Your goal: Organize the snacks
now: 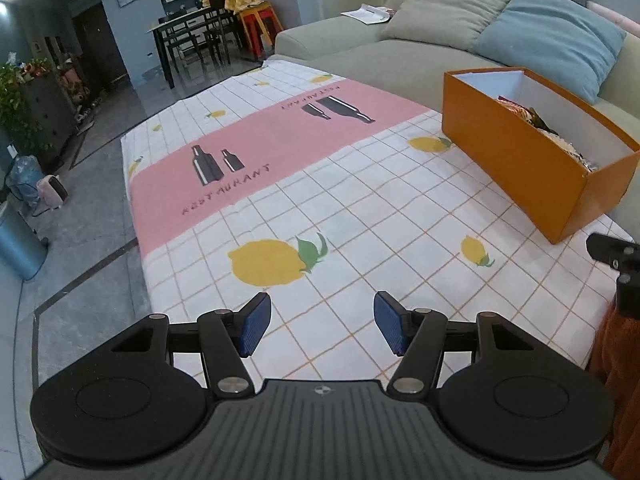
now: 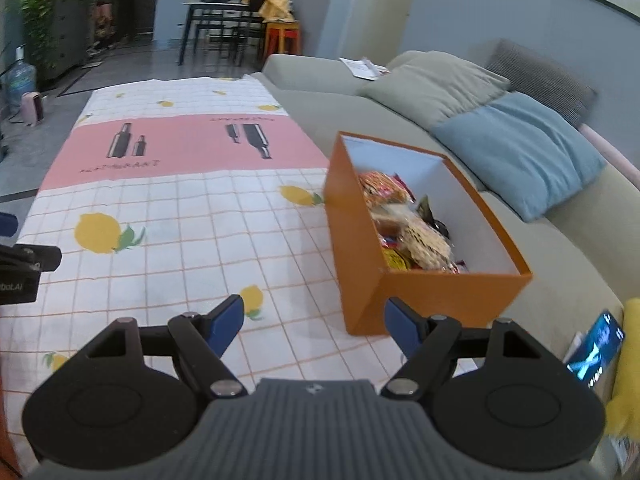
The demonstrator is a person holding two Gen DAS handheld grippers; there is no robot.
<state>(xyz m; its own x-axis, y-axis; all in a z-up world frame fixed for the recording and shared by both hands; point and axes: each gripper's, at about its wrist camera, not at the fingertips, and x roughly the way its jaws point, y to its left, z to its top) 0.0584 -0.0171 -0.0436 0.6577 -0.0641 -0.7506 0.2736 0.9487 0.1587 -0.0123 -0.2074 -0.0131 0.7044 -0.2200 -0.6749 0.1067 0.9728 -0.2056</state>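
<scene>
An orange box [image 2: 424,292] with a white inside stands on the right side of the table, next to the sofa. Several snack packets [image 2: 404,224] lie inside it. The box also shows in the left wrist view [image 1: 516,160], with packet tops [image 1: 544,128] just visible over its wall. My left gripper [image 1: 322,322] is open and empty, low over the tablecloth near the table's front edge. My right gripper [image 2: 314,322] is open and empty, just in front of the box's near left corner.
The table carries a white checked cloth [image 1: 360,208] with lemons and a pink band. A grey-green sofa [image 2: 560,264] with cushions runs along the right. A phone [image 2: 596,346] lies on the sofa at the near right. A dining table [image 1: 192,36] stands far back.
</scene>
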